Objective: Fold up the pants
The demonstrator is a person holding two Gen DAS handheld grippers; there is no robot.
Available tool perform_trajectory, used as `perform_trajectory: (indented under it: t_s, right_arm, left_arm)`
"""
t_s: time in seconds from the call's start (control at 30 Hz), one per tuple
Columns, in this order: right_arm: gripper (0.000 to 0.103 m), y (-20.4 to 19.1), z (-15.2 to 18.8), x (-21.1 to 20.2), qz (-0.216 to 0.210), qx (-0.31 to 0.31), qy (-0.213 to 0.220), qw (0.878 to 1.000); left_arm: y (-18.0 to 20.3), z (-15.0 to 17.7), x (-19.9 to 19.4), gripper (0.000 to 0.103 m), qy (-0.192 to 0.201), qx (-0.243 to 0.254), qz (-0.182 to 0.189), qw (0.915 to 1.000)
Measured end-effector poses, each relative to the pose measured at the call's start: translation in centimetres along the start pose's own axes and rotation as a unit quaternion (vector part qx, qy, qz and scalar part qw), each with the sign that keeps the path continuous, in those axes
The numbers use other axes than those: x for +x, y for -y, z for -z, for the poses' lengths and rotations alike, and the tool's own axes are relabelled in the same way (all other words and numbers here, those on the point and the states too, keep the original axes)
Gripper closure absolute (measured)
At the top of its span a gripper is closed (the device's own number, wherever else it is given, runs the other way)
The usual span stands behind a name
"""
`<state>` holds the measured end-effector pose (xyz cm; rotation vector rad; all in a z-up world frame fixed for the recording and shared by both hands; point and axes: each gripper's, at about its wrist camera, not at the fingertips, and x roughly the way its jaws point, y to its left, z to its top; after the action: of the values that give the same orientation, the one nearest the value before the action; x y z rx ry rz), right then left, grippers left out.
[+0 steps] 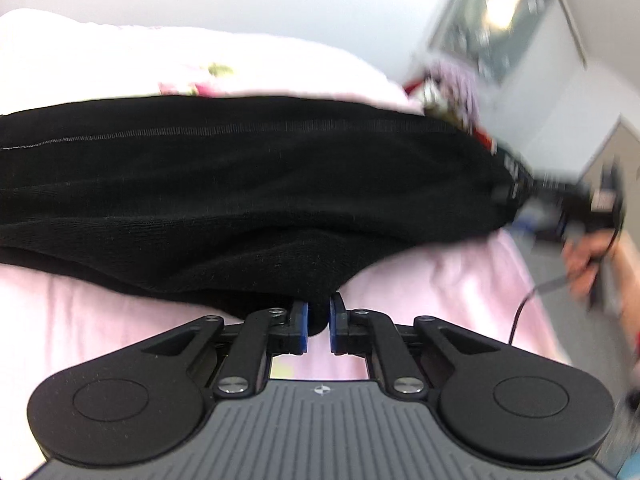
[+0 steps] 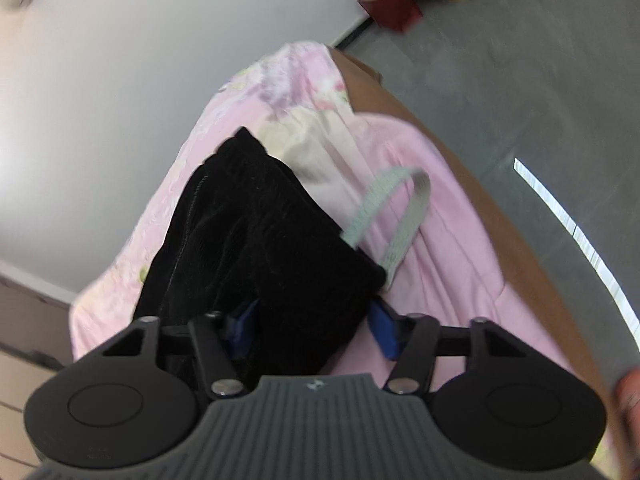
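Black knit pants (image 1: 240,184) lie bunched across a pink sheet (image 1: 440,280), stretched from left to right. My left gripper (image 1: 319,322) is shut on the near edge of the pants, with a fold of black cloth pinched between its blue pads. In the right wrist view the pants (image 2: 260,240) run away from the camera, and a thick bundle of them fills the gap between the blue pads of my right gripper (image 2: 312,326), which grips it. A grey woven strap loop (image 2: 400,208) sticks out from the pants' right side.
The pink sheet (image 2: 440,220) covers a bed with a brown side edge (image 2: 400,96). Grey floor (image 2: 520,60) lies to the right, with a red box (image 2: 394,4) by the wall. A person's hand (image 1: 588,260) and a black cable (image 1: 520,312) show at right.
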<state>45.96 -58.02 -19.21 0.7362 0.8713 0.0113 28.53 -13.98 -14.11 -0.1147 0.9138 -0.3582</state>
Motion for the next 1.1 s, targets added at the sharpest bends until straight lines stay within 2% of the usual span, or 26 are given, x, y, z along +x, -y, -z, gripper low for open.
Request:
perform_trajectory:
  t_s: [0.07, 0.13, 0.17, 0.2, 0.27, 0.37, 0.43, 0.47, 0.5, 0.53, 0.63, 0.73, 0.8, 0.87, 0.93, 0.97, 1.0, 1.1]
  right_arm:
    - [0.062, -1.0, 0.2, -0.5, 0.035, -0.025, -0.009, 0.999]
    - [0.063, -1.0, 0.5, 0.1, 0.065, -0.047, -0.02, 0.997]
    - [0.063, -0.8, 0.6, 0.6, 0.08, -0.051, -0.023, 0.995]
    - [0.063, -0.7, 0.7, 1.0, 0.09, -0.053, -0.026, 0.994]
    - [0.063, -1.0, 0.9, 1.8, 0.112, -0.075, -0.024, 0.991]
    - [0.063, -1.8, 0.6, 2.0, 0.137, -0.088, -0.024, 0.986]
    - [0.057, -2.9, 0.7, 1.5, 0.153, -0.121, -0.018, 0.981]
    - [0.054, -3.6, 0.8, 1.0, 0.164, -0.143, -0.011, 0.976]
    - [0.052, -4.3, 1.0, 0.4, 0.171, -0.162, -0.005, 0.972]
    - [0.052, -4.9, 1.3, -0.2, 0.178, -0.179, 0.003, 0.968]
    - [0.052, -6.3, 2.6, -2.0, 0.185, -0.214, 0.017, 0.959]
    - [0.052, -7.8, 4.4, -3.2, 0.159, -0.239, 0.01, 0.958]
    - [0.052, -8.8, 5.7, -4.0, 0.122, -0.256, -0.003, 0.959]
    - [0.052, -10.3, 7.1, -4.2, 0.082, -0.277, -0.026, 0.957]
    - [0.055, -11.8, 8.5, -3.9, 0.051, -0.308, -0.044, 0.949]
    - [0.055, -12.6, 9.1, -3.6, 0.044, -0.323, -0.05, 0.944]
    - [0.055, -13.3, 9.5, -3.1, 0.042, -0.338, -0.054, 0.939]
    - [0.046, -15.8, 9.7, -0.9, 0.044, -0.381, -0.06, 0.922]
  left_arm:
    - [0.2, 1.5, 1.5, 0.094, -0.031, 0.027, -0.015, 0.999]
    - [-0.2, 2.9, 3.3, 0.096, -0.06, 0.021, -0.017, 0.9978]
    - [-0.6, 3.4, 4.1, 0.103, -0.078, 0.014, -0.017, 0.9967]
    - [-0.8, 4.1, 5.0, 0.103, -0.096, 0.004, -0.01, 0.9953]
    - [-1.2, 4.9, 5.2, 0.103, -0.084, 0.005, -0.005, 0.9965]
    - [-2.2, 5.0, 4.3, 0.103, -0.072, -0.026, 0.012, 0.997]
    - [-2.9, 5.4, 2.9, 0.103, -0.057, -0.028, 0.019, 0.9978]
    - [-3.4, 5.5, 1.9, 0.1, -0.043, -0.031, 0.021, 0.9984]
    - [-3.7, 5.4, 1.3, 0.093, -0.025, -0.034, 0.025, 0.9988]
    - [-3.9, 5.2, 0.9, 0.076, -0.011, -0.038, 0.032, 0.9987]
    - [-4.4, 4.6, 0.4, 0.043, 0.017, -0.05, 0.049, 0.9974]
    - [-5.9, 3.6, 1.5, 0.043, 0.024, -0.105, 0.039, 0.9934]
    - [-6.9, 3.3, 2.5, 0.044, 0.024, -0.144, 0.032, 0.9888]
    - [-7.6, 3.1, 3.2, 0.055, 0.03, -0.188, 0.051, 0.9804]
    - [-7.7, 3.3, 3.7, 0.086, 0.039, -0.222, 0.079, 0.9711]
    - [-7.9, 3.2, 4.1, 0.092, 0.037, -0.227, 0.081, 0.9698]
    - [-7.8, 3.0, 4.3, 0.094, 0.027, -0.222, 0.074, 0.972]
    - [-7.2, 2.0, 4.2, 0.095, -0.025, -0.193, 0.043, 0.98]
